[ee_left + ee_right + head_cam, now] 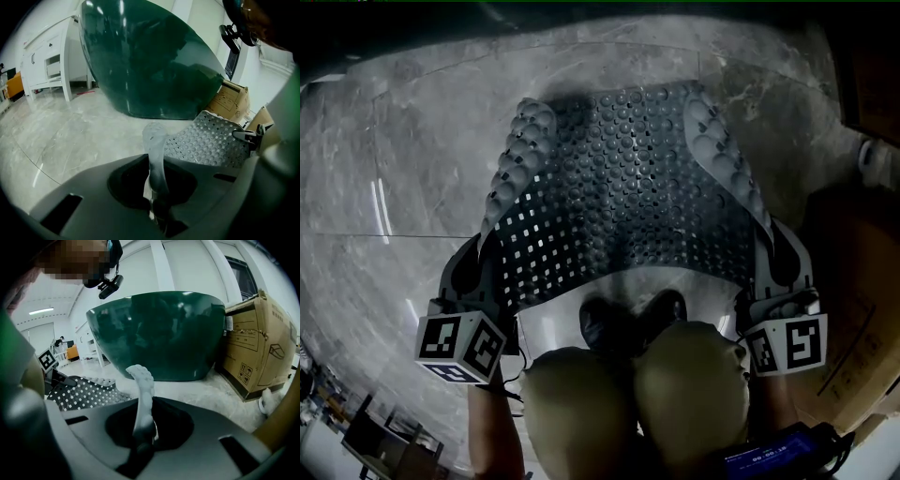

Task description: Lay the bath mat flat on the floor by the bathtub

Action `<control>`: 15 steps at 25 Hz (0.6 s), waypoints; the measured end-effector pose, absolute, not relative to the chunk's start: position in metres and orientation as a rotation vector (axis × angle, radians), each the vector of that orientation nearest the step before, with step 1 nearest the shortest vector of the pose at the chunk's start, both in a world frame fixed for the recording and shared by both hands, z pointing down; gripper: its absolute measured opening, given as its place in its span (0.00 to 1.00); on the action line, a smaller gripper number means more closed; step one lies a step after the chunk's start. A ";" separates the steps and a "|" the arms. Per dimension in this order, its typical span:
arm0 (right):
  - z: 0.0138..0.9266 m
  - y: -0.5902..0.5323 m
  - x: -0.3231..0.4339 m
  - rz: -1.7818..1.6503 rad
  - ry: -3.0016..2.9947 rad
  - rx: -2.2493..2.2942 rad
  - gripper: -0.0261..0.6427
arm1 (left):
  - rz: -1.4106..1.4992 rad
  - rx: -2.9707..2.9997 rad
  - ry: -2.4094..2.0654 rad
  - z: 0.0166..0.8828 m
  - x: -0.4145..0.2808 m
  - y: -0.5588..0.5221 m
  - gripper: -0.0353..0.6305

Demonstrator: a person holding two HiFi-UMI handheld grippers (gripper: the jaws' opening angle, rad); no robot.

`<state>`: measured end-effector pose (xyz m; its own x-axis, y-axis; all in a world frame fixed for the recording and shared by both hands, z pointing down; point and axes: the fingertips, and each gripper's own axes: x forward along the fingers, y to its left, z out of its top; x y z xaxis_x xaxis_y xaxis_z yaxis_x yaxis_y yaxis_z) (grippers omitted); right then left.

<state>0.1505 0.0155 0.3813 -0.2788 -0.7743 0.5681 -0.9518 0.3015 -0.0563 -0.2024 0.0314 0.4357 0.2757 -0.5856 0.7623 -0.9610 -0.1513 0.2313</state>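
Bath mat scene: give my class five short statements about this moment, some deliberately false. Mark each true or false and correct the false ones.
1. The left gripper and the right gripper are each shut on an edge of the bath mat. True.
2. The bath mat lies flat on the floor. False: its gripped side edges curl upward.
3. The bathtub is dark green. True.
4. In the right gripper view, the cardboard box stands left of the bathtub. False: it stands to the bathtub's right.
5. The bath mat is a solid sheet without holes. False: small holes dot it.
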 end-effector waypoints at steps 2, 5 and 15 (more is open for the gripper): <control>0.384 0.016 0.153 0.539 -2.138 1.538 0.08 | 0.670 1.833 -1.403 0.440 -0.207 0.030 0.11; 0.390 0.015 0.159 0.542 -2.136 1.546 0.08 | 0.663 1.827 -1.409 0.445 -0.211 0.029 0.11; 0.408 0.012 0.170 0.541 -2.133 1.570 0.08 | 0.639 1.776 -1.425 0.479 -0.231 0.035 0.11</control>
